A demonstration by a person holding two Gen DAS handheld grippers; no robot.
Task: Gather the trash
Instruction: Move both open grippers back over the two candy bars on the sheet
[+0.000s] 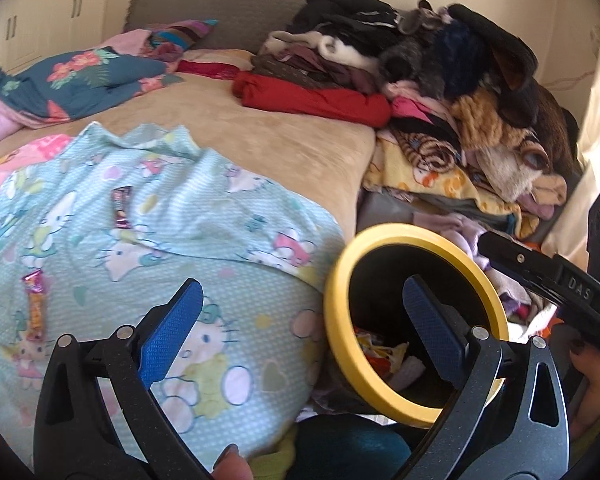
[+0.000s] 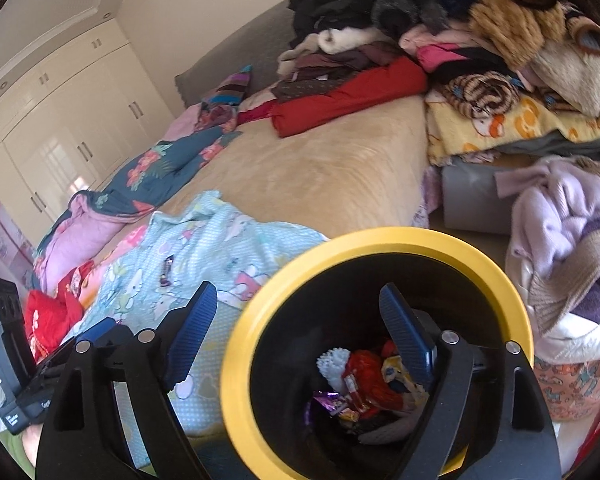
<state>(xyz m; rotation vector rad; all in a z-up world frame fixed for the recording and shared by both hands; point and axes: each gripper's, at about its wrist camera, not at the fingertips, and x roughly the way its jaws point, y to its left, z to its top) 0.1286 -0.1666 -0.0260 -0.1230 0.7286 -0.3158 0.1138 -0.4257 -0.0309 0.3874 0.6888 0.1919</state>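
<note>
Orange-and-pink candy wrapper (image 1: 36,304), far left on pale blue cartoon-cat sheet (image 1: 228,216) over the bed. Dark purple foil wrapper (image 1: 122,207), further up the sheet. Left gripper (image 1: 304,320): jaws released, nothing between. Black bin with yellow rim (image 2: 380,240), beside the bed, holding crumpled wrappers (image 2: 372,384). Right gripper (image 2: 300,336): jaws released, empty, over the bin.

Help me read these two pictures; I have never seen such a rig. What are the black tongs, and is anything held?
A person holds a two-finger gripper in each hand, each with a fisheye camera looking along its blue fingers. One picture is from the left gripper, one from the right gripper. Both are open and hold nothing. On the bed's Hello Kitty sheet lie a dark wrapper and an orange wrapper. Beside the bed stands a yellow-rimmed bin with trash inside.
</note>
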